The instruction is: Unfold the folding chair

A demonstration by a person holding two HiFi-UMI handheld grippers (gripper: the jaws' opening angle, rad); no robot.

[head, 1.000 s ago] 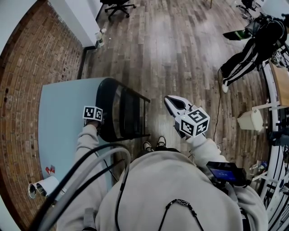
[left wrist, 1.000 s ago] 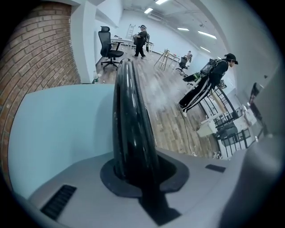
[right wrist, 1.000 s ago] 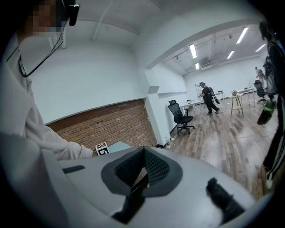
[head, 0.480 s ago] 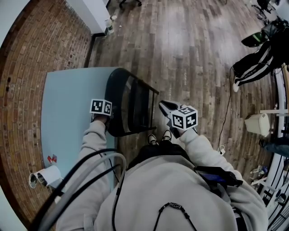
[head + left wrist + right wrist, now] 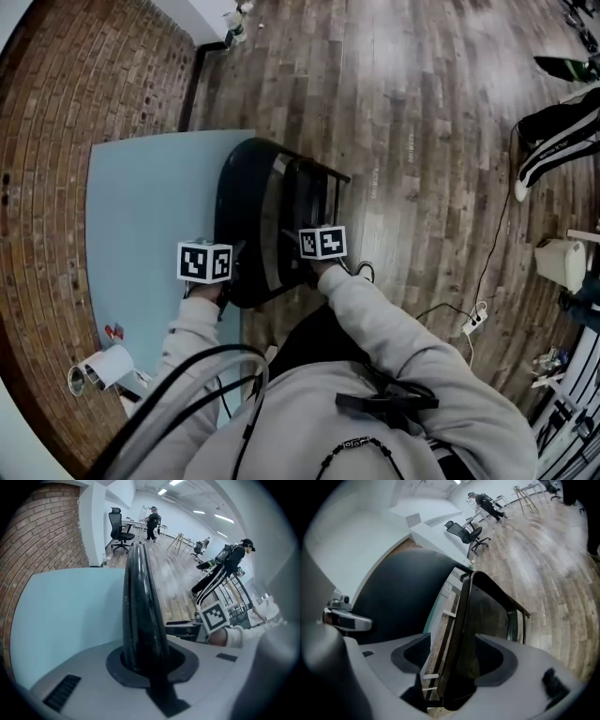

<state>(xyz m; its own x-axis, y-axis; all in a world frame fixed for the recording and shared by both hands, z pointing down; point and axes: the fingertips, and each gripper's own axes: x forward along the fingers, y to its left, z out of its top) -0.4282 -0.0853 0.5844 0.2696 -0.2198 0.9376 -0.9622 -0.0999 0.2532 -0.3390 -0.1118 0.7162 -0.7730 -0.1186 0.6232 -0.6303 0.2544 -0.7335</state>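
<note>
Dark wooden floor (image 5: pixel 422 112) fills most of the room, with a pale blue mat (image 5: pixel 141 216) laid beside a brick wall (image 5: pixel 47 141). At the mat's edge, where it meets the wood, the black folding chair (image 5: pixel 272 216) stands upright and nearly flat, not yet opened out. Its rounded backrest (image 5: pixel 140 597) is on the mat side and its seat (image 5: pixel 483 616) on the wood side.

The left gripper (image 5: pixel 150 663) comes down on the top rim of the backrest. Its jaws are almost together and clamp that rim tightly, with no gap showing on either side of it.

The right gripper (image 5: pixel 454 663) sits just beside it over the seat's upper edge. Its jaws have just been opening and now stand wide apart. The thin edge of the seat runs up between them, and floor and chair rungs show through the gap at the left pad, so nothing is gripped. In the head view the two marker cubes sit close together above the chair top, and the person's pale sleeves (image 5: pixel 394 337) reach down to them.

Farther off, a white roll (image 5: pixel 98 370) lies at the mat's near corner and a white power strip (image 5: pixel 473 319) lies on the wood with its cable. A person in a striped black tracksuit (image 5: pixel 222 571) stands well apart from the chair, and an office chair (image 5: pixel 117 524) stands at the far end of the room.
</note>
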